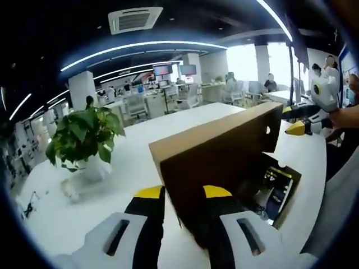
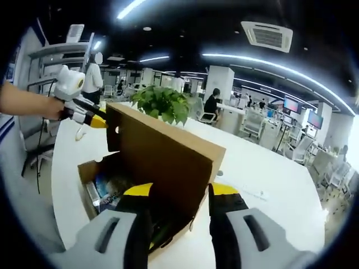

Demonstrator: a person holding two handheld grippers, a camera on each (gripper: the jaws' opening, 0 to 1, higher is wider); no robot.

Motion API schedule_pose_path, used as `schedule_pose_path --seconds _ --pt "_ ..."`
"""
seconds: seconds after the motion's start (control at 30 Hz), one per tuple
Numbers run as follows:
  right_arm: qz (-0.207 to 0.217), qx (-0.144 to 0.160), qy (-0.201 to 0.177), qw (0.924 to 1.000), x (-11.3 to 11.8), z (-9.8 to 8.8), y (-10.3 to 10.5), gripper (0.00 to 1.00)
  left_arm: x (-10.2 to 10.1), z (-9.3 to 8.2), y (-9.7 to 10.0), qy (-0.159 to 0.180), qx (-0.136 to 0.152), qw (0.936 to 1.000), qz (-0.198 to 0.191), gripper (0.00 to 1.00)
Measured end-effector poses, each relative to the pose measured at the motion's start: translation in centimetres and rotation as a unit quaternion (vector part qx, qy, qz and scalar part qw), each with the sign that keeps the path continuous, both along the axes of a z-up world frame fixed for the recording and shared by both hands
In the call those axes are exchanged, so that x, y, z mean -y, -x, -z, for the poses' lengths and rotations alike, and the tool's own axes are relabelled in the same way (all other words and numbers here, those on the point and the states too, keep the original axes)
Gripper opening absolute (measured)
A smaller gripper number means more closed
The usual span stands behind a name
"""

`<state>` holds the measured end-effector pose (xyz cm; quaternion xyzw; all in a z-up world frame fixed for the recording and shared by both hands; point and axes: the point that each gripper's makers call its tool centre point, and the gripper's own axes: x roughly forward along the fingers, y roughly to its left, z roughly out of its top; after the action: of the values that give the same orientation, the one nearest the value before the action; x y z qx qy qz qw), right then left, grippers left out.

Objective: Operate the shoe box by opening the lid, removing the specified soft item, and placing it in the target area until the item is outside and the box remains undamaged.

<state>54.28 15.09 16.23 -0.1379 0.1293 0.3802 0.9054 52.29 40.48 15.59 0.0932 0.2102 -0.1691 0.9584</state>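
Left gripper view. The left gripper (image 1: 184, 193) is seen at the bottom, its yellow-tipped jaws set on either side of one end of the raised lid (image 1: 224, 151), clamped on the cardboard edge. The lid stands upright, its long axis running from this gripper away to the upper right. At its far end the right gripper (image 1: 295, 128) is seen, held by a hand (image 1: 350, 115). The box (image 1: 269, 188) lies open to the right of the lid, on the table (image 1: 67, 213); dark printed contents are seen inside, and no soft item can be told among them. A plant (image 1: 87, 137) stands on the table to the left, well apart.

Right gripper view. The right gripper (image 2: 180, 193) is seen at the bottom, its jaws closed on the lid's (image 2: 162, 154) opposite end. The long axis runs away to the upper left, where the left gripper (image 2: 92, 120) and a hand (image 2: 25, 101) are seen. The box (image 2: 90, 174) opens to the left of the lid. The plant (image 2: 162, 103) is seen beyond the lid's top edge. A seated person (image 2: 213, 103) is seen at a desk behind.
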Motion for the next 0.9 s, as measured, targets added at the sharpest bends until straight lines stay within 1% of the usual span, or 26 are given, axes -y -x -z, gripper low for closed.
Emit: schedule_pose_path --seconds 0.07,0.33,0.63,0.9 --pt "0.001 -0.001 -0.002 1.0 0.0 0.0 -0.5 0.34 -0.1 0.0 -0.3 0.001 0.0 1.0 0.0 0.22" --pt "-0.002 0.004 0.005 1.0 -0.2 0.0 -1.8 0.34 -1.1 -0.1 -2.1 -0.007 0.002 0.9999 -0.013 0.12" --pt "-0.003 0.004 0.008 1.0 -0.3 0.1 -3.2 0.33 -1.7 0.0 -3.4 -0.014 0.004 0.9997 -0.022 0.04" --pt "-0.004 0.002 0.007 1.0 -0.5 0.2 -4.1 0.34 -1.9 0.2 -4.5 -0.02 0.005 0.9995 -0.024 0.03"
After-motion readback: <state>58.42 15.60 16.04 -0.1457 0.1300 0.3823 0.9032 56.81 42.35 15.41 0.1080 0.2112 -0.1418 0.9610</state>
